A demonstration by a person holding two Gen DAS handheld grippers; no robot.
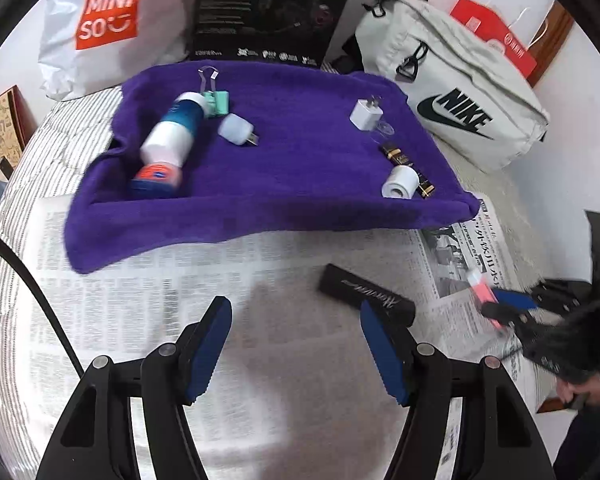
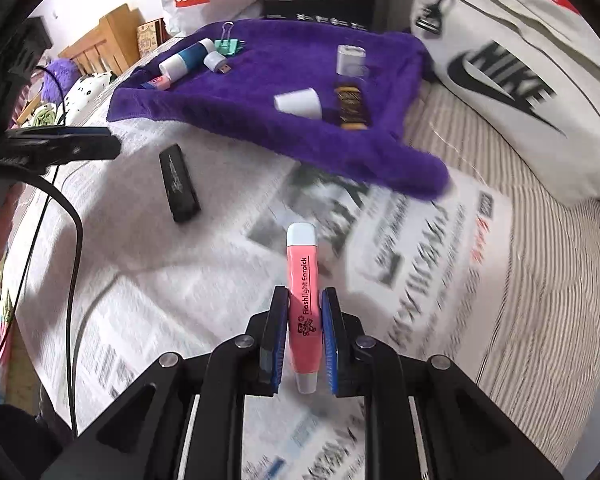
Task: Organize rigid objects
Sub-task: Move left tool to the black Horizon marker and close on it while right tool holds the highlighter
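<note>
Right wrist view, bottom centre: your right gripper is clamping the slim pink plastic pen-shaped flashlight with white end caps, pads pressing on both flanks of the barrel. Its long axis is running straight up the frame, in line with the fingers, white cap pointing toward the towel.

Left wrist view, bottom: your left gripper is hanging over the printed newspaper sheets with its blue pads apart and nothing between them. Just past its right-hand pad, right of centre, the matte black rectangular box with silver script is lying flat on the paper, long axis slanting from upper left down to lower right. The left gripper is the nearer one to that box; the right one is sitting well off at the right edge, already loaded.

Farther up, across the middle of both frames, the purple terry towel is holding what looks already sorted: a white and blue bottle with an orange end, a mint binder clip, a small white USB piece, a white plug adapter, a black and gold tube, a white roll.

Judgement: the flashlight is going up-frame to the towel next; it lies dead ahead of the held tip.
</note>
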